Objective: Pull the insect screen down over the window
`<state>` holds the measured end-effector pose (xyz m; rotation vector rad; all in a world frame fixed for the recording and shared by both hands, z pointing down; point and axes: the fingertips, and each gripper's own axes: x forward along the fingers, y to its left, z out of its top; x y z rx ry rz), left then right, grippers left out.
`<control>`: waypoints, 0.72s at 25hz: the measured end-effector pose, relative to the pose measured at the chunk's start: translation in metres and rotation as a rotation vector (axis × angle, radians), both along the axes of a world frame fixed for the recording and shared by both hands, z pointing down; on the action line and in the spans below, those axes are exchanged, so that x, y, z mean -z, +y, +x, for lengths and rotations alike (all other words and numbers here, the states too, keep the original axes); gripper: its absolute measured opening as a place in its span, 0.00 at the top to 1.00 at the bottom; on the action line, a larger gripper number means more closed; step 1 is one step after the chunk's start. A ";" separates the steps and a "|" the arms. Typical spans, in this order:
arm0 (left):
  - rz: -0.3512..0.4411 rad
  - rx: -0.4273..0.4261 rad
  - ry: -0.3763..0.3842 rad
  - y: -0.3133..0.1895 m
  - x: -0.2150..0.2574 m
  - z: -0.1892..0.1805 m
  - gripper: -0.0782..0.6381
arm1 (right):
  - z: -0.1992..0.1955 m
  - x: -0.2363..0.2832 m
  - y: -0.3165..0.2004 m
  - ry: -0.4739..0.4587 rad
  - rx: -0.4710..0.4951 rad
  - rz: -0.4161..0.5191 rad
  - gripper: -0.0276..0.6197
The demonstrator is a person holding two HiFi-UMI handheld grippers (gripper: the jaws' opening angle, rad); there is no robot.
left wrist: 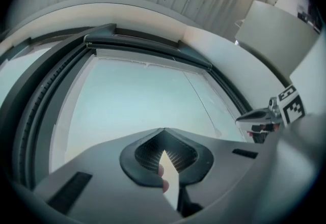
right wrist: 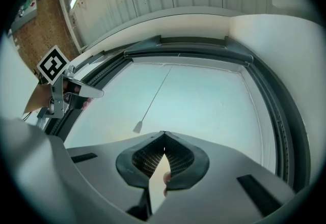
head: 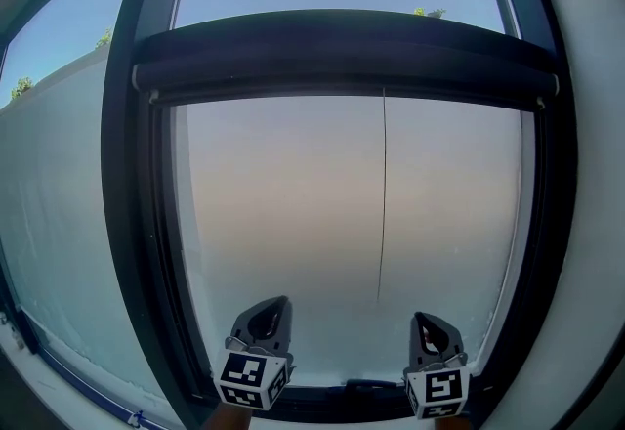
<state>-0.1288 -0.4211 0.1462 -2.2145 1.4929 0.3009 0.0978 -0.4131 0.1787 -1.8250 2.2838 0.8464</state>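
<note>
The insect screen (head: 342, 62) sat rolled up in its dark housing at 12 o'clock of the window (head: 283, 223), with its pull cord (head: 383, 193) hanging down the pane. The left gripper (head: 276, 304) at 7 o'clock and the right gripper (head: 422, 319) at 5 o'clock had their fingers (left wrist: 142, 154) pressed together, holding nothing.

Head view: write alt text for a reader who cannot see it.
A dark-framed window fills the view, the insect screen's bar high across it and a thin cord hanging down the pale pane. At the bottom edge the left tool and right tool point up, both shut and empty.
</note>
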 end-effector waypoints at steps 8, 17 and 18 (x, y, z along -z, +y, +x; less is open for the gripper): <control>0.097 -0.017 0.057 0.002 0.079 0.000 0.89 | 0.025 0.094 -0.008 -0.158 0.006 0.120 0.95; 0.227 0.029 -0.014 0.013 0.169 0.023 0.89 | 0.007 0.202 0.006 -0.028 0.003 0.239 0.95; 0.232 0.039 -0.029 0.013 0.178 0.025 0.89 | 0.005 0.211 0.006 -0.008 0.000 0.247 0.95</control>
